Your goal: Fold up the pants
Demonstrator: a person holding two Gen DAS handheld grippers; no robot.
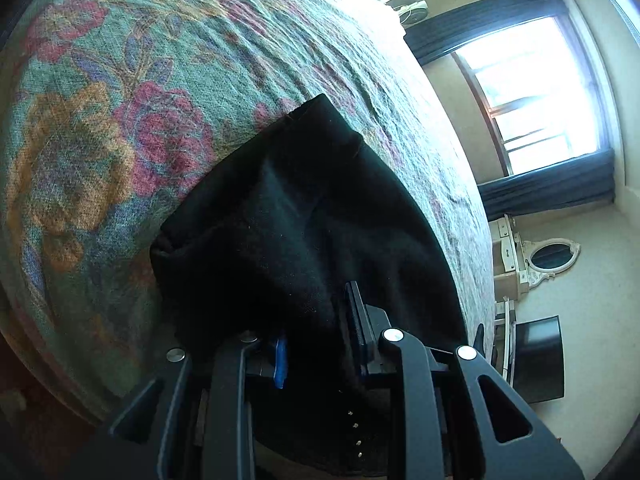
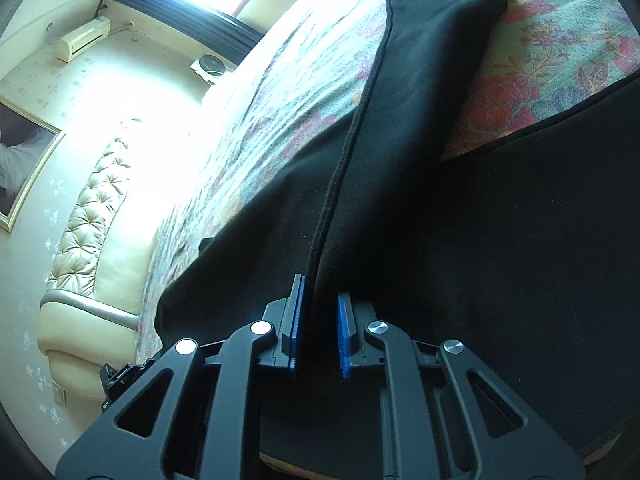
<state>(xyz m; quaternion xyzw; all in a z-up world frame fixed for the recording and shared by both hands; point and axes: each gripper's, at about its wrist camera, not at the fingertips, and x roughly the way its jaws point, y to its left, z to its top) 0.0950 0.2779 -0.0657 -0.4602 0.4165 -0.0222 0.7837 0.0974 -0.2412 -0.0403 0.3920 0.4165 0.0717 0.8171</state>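
Note:
Black pants [image 1: 288,208] lie on a floral bedspread [image 1: 120,120]. In the left wrist view one end of them reaches up the bed, and a bunch of the cloth runs back between the fingers of my left gripper [image 1: 320,328], which is shut on it. The cloth hides most of the left finger; only a bit of its blue pad [image 1: 281,360] shows. In the right wrist view the pants [image 2: 420,120] show one leg stretching away with a raised seam. My right gripper [image 2: 320,304] is shut on that seamed fold, its blue pads [image 2: 298,320] pressing from both sides above the bedspread [image 2: 560,60].
The bed's edge drops off to the right in the left wrist view, with a bright window [image 1: 540,92], dark curtains, a white dresser with an oval mirror [image 1: 554,256] and a dark screen [image 1: 540,360] beyond. A cream tufted headboard [image 2: 92,216] and a framed picture [image 2: 24,168] stand at left.

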